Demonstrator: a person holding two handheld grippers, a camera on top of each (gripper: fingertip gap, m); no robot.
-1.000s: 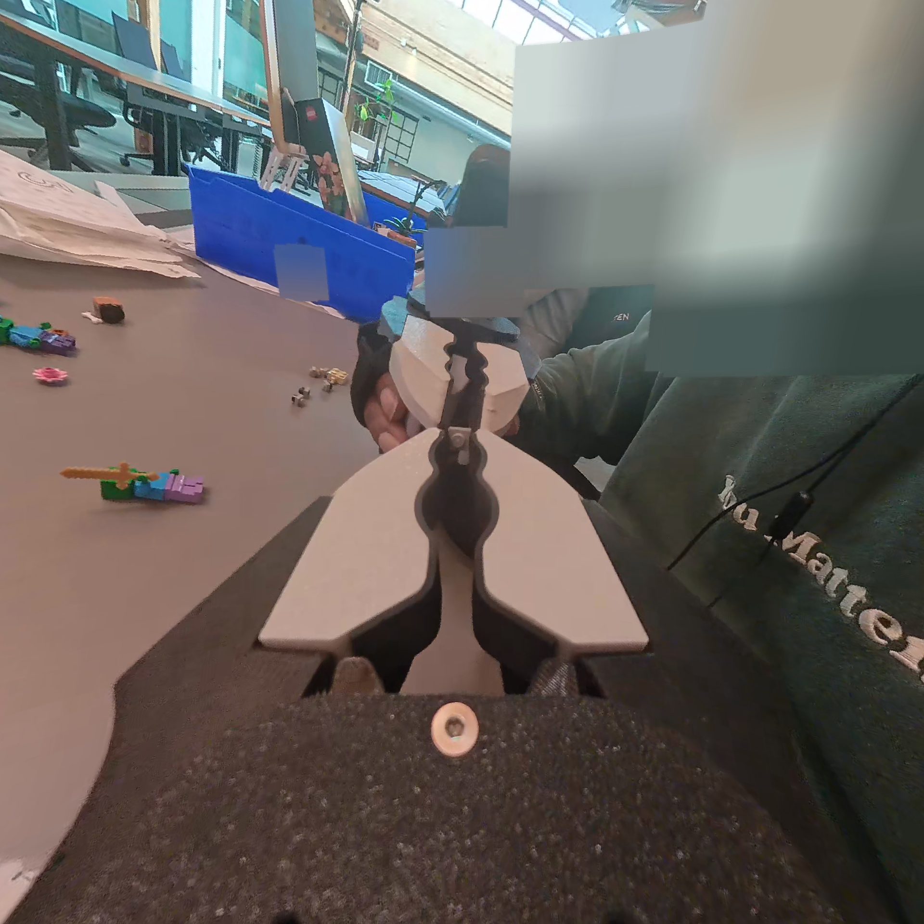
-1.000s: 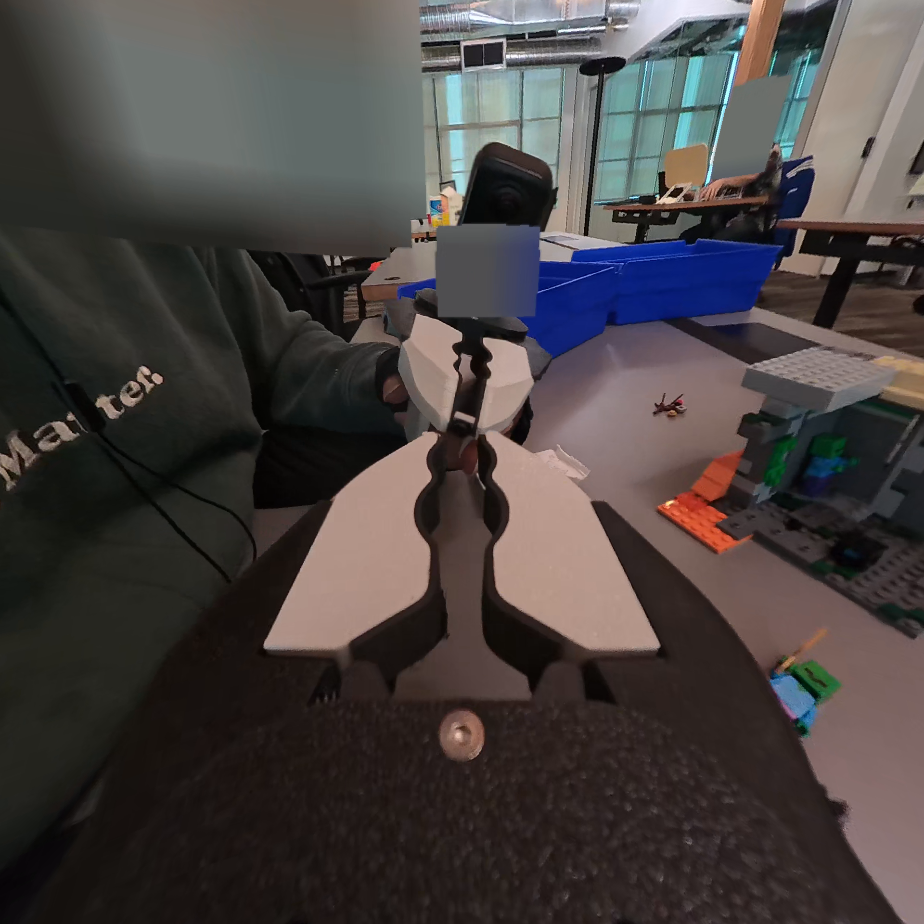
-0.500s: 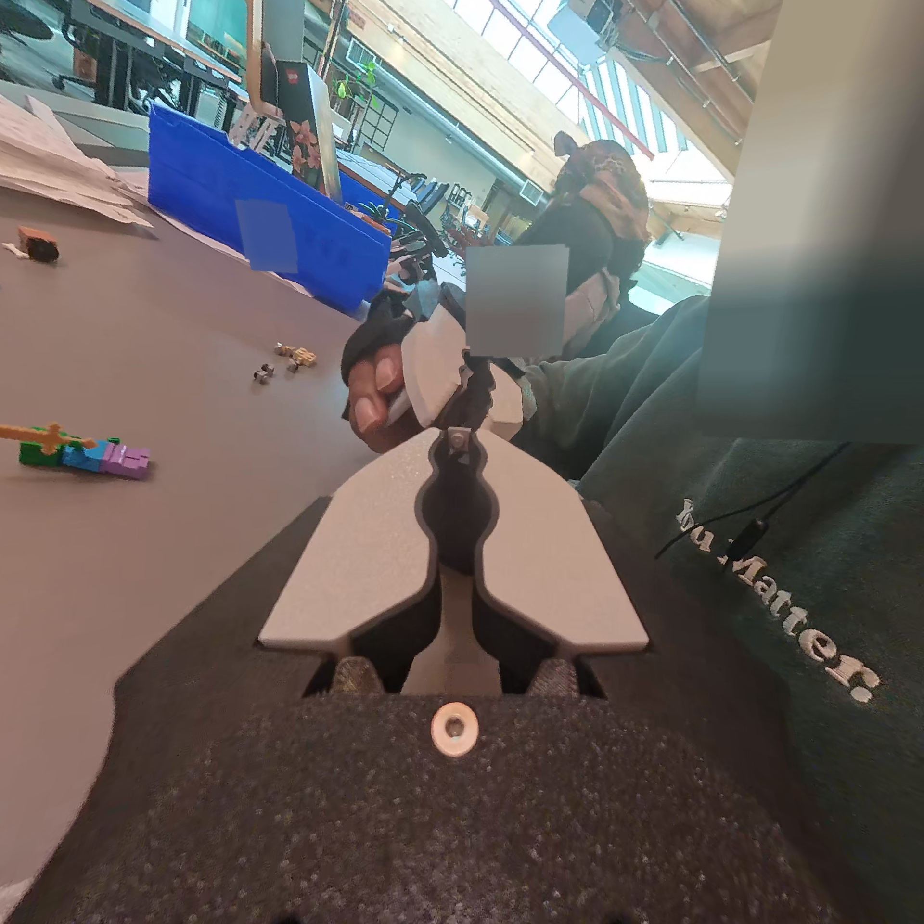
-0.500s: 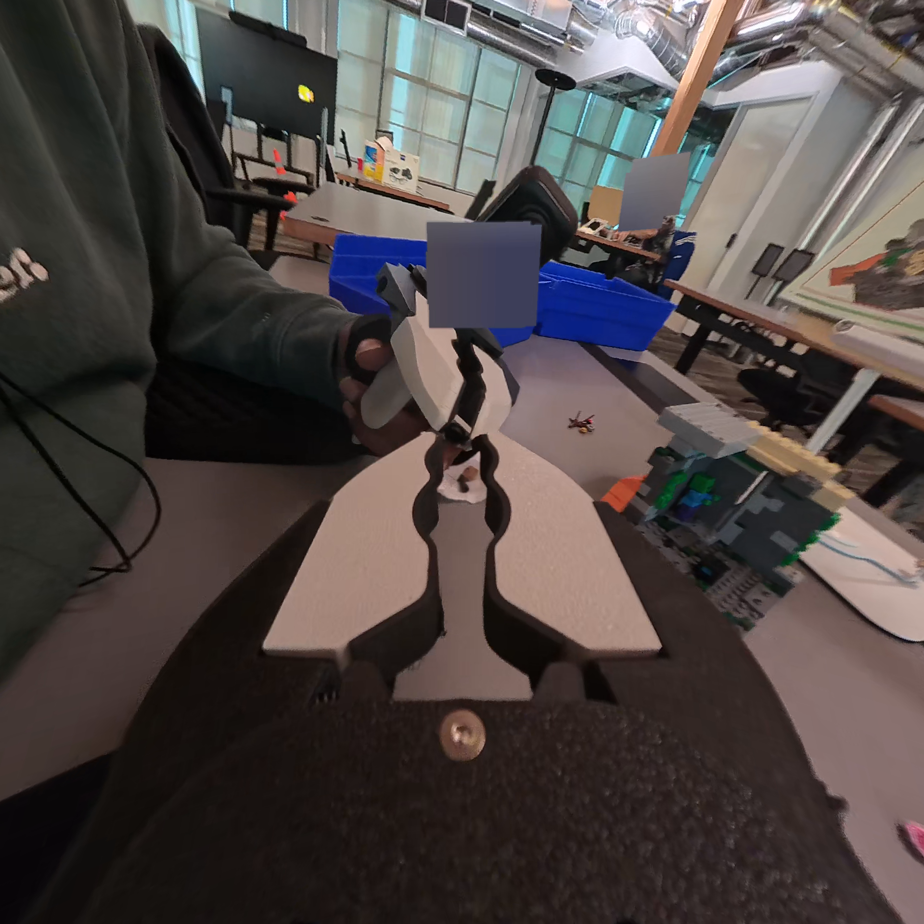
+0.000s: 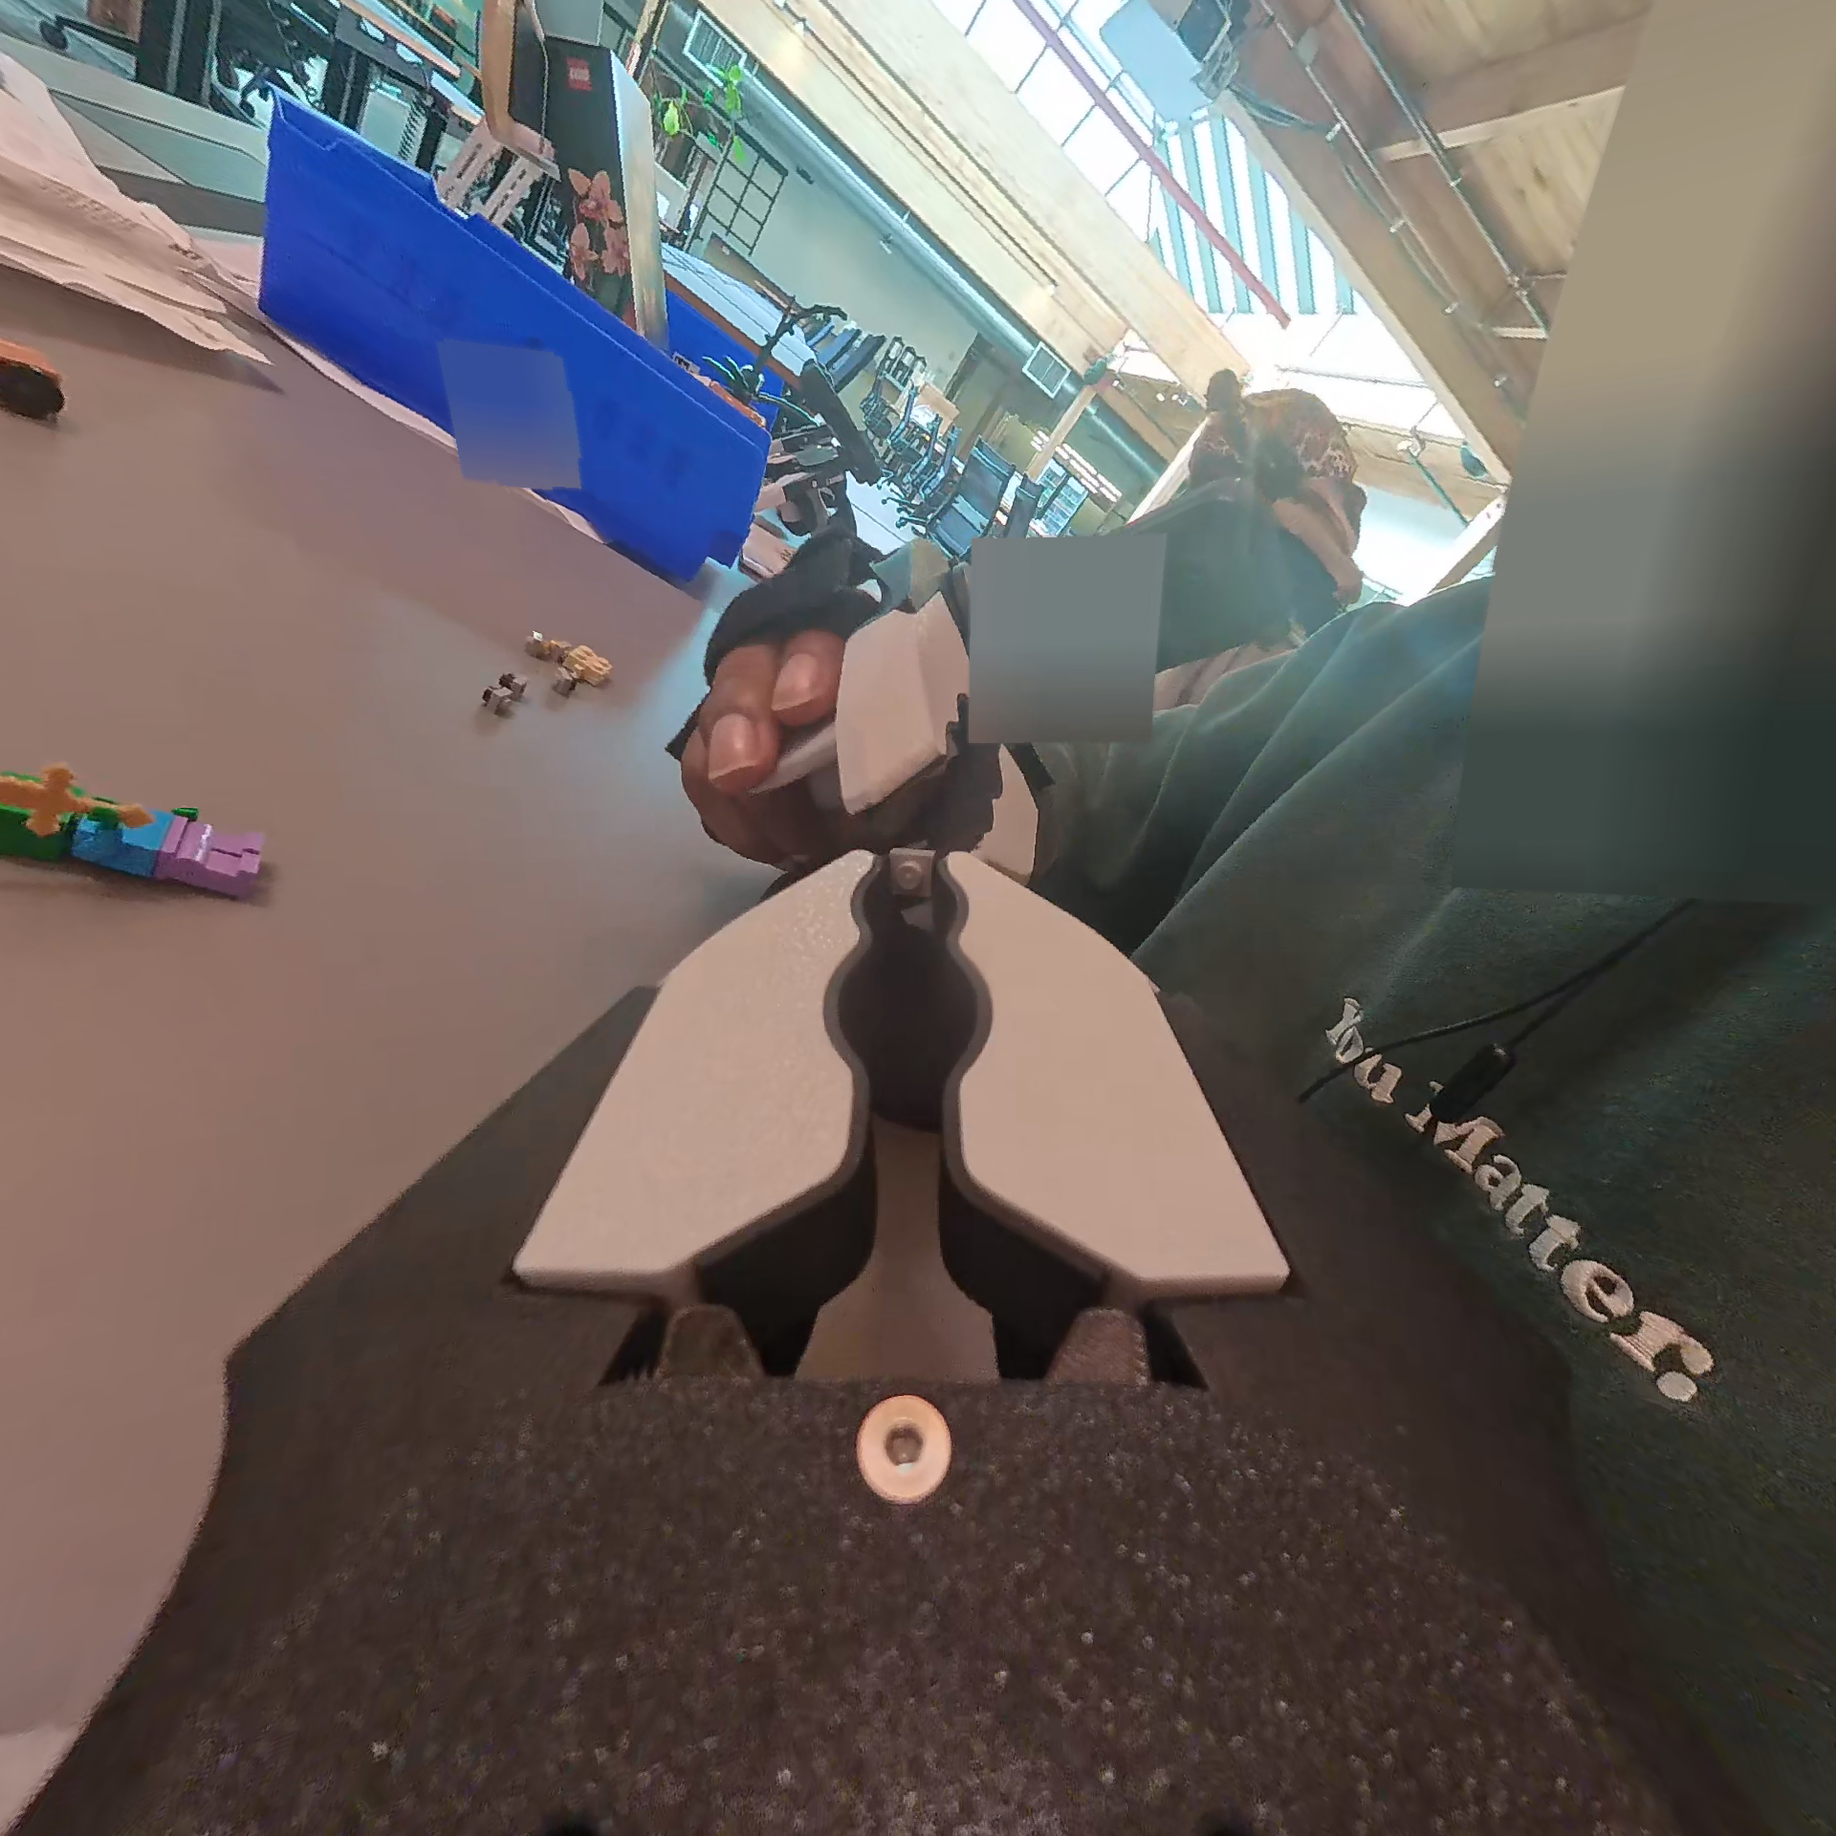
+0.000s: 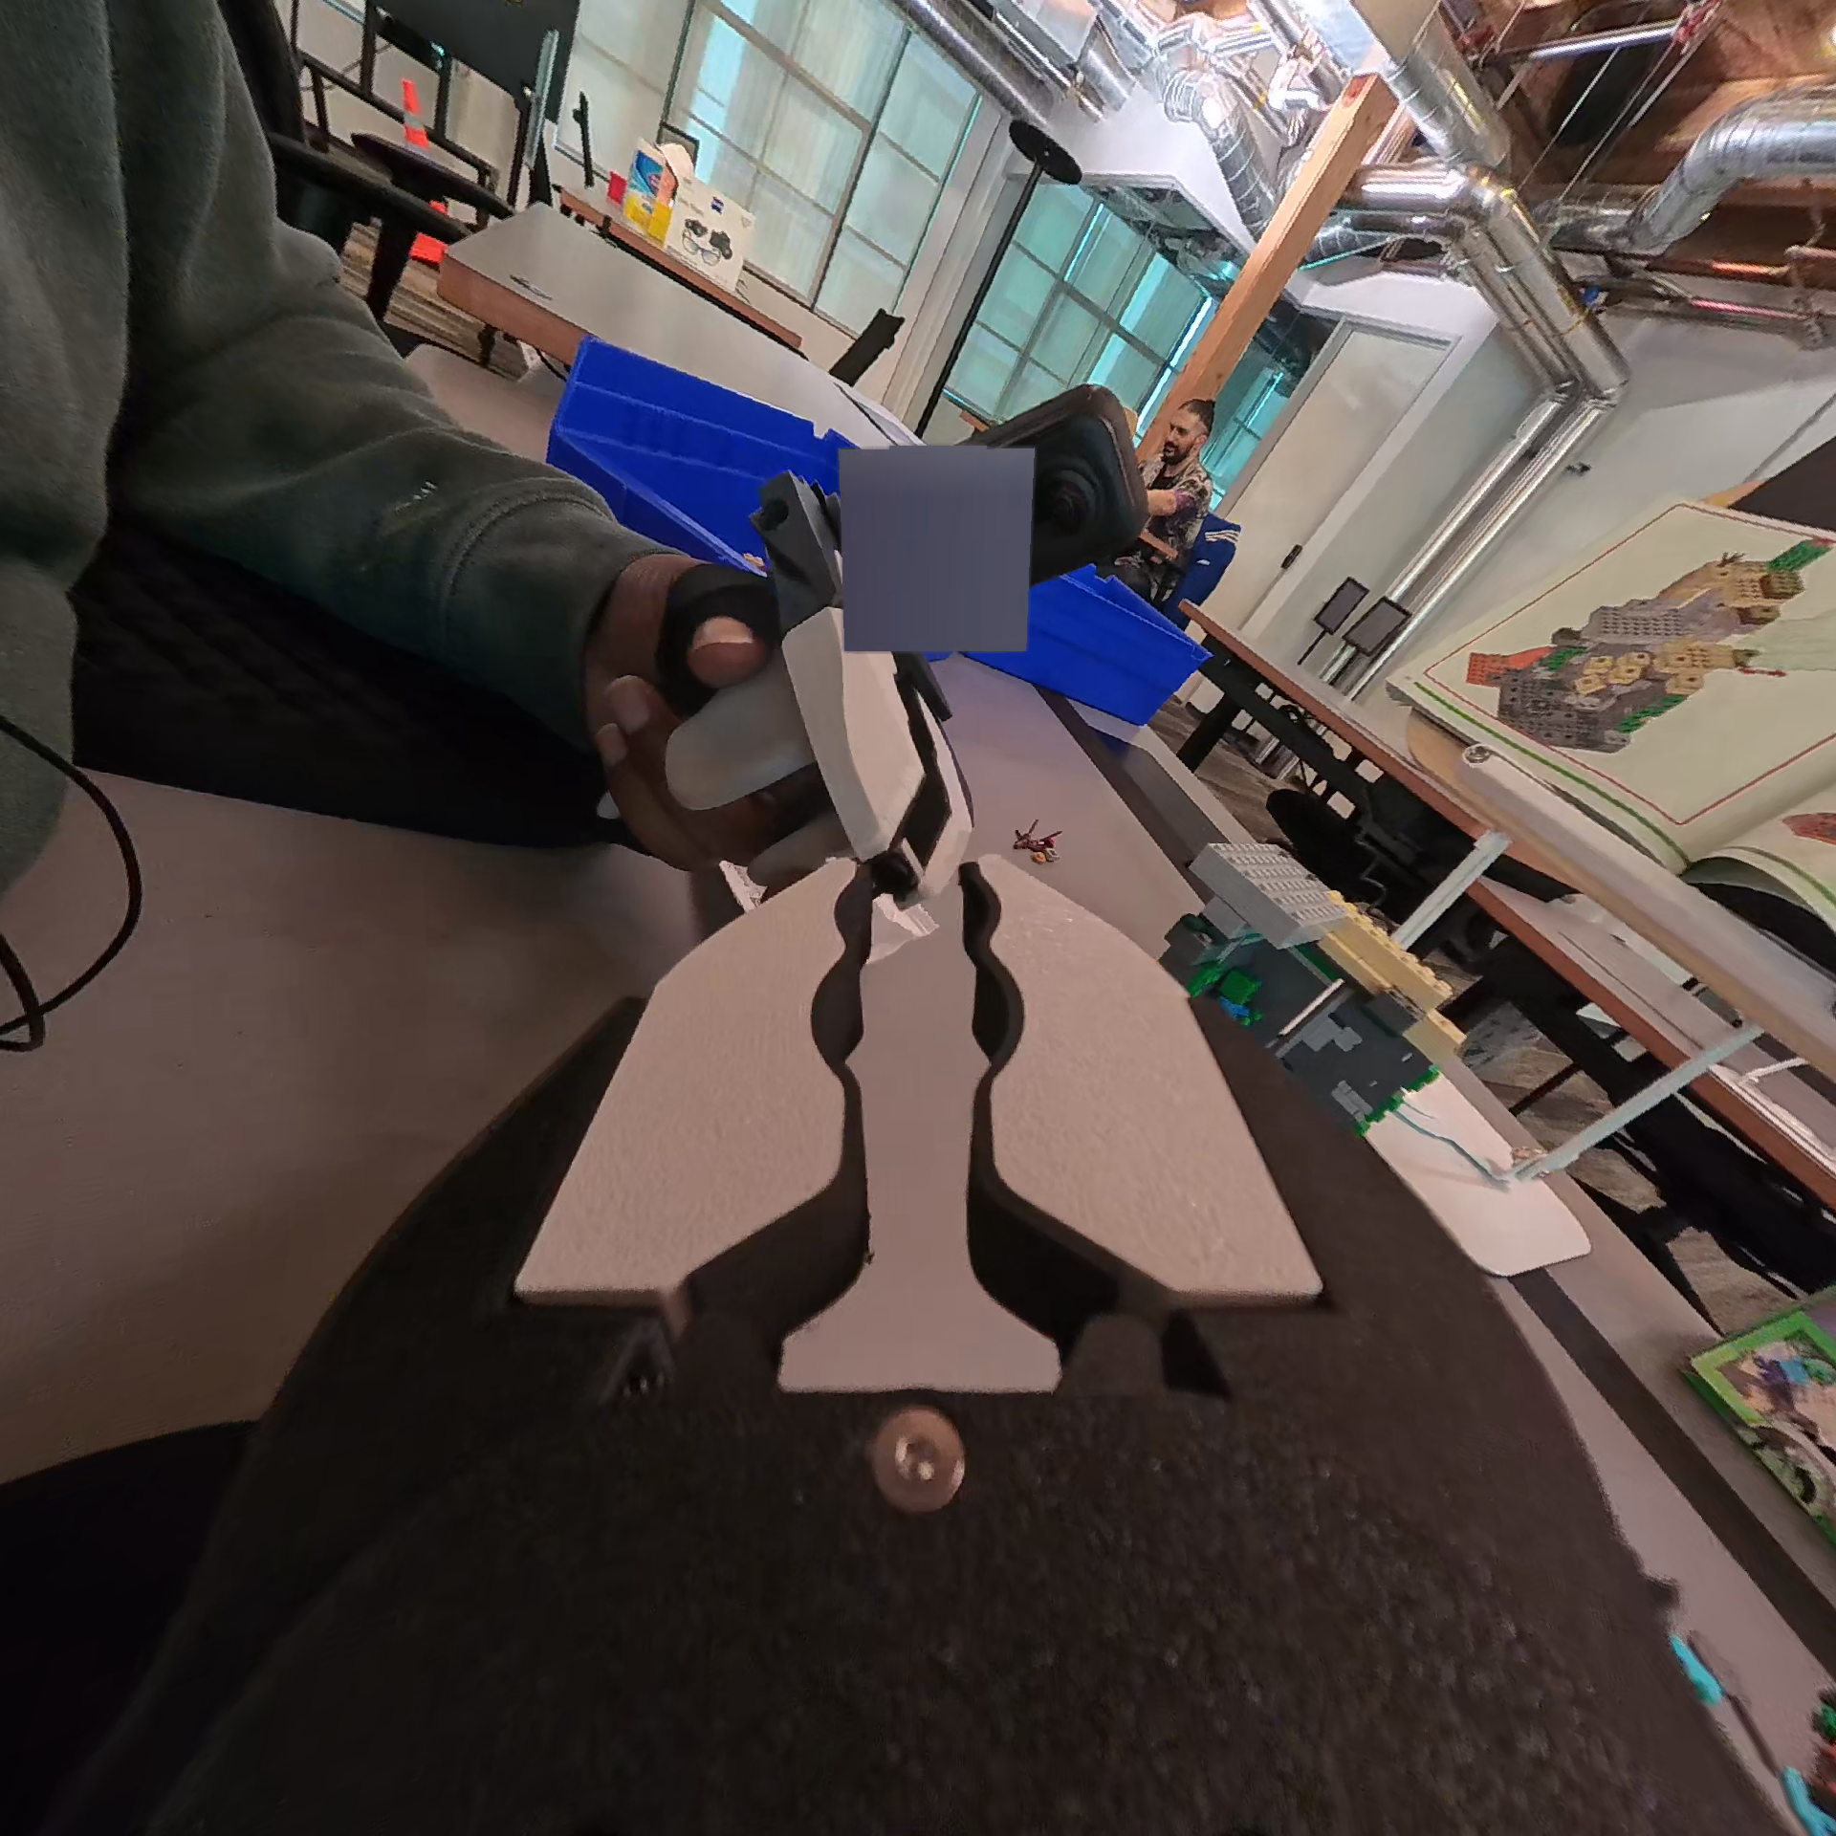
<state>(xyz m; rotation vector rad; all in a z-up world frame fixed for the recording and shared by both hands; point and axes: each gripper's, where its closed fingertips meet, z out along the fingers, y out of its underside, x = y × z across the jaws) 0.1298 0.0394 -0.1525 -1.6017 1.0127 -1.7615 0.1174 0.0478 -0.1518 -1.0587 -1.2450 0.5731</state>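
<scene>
Two matte grey claws meet tip to tip: left claw [image 5: 912, 879] pinching a small square grey stud piece [image 5: 908, 872], right claw [image 6: 902, 879] spread with nothing in it, above the smooth grey surface [image 5: 298, 646], blocky purple-green figure [image 5: 129, 830] partly cut off

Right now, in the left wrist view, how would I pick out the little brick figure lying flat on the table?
Start at the blue bin at the far side of the grey table, then come toward the camera along the left edge. The brick figure lies flat there, green, blue and purple in a row with an orange cross-shaped piece on top; the loose pieces nearer the bin are tiny, grey and tan.
</scene>
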